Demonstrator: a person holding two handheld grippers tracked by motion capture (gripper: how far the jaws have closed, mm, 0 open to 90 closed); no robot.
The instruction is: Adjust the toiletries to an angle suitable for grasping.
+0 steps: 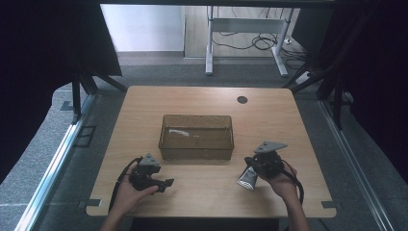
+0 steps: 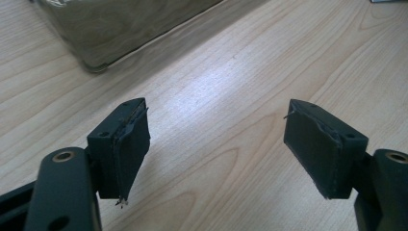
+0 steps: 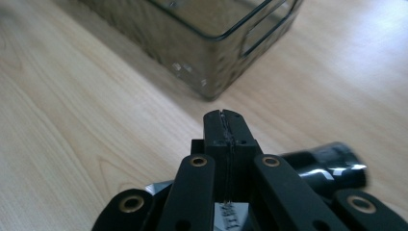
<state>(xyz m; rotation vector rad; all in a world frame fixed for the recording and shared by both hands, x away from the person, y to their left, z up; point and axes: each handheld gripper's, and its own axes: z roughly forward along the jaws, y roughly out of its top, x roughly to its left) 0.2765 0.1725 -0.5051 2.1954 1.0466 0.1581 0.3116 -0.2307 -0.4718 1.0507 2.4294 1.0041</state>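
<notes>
- Gripping a flat silver foil packet (image 1: pixel 247 179), lower right of the high view, right gripper (image 1: pixel 251 169) has jaws fully closed.
- Left gripper (image 1: pixel 166 183), lower left: jaws wide apart, empty.
- Clear brown plastic bin (image 1: pixel 196 149) sits centre frame.

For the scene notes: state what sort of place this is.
Probably a lab or recording station: a bare wooden table hemmed by dark curtains, a grey floor with cables trailing under a white desk frame, and one clear bin.
</notes>
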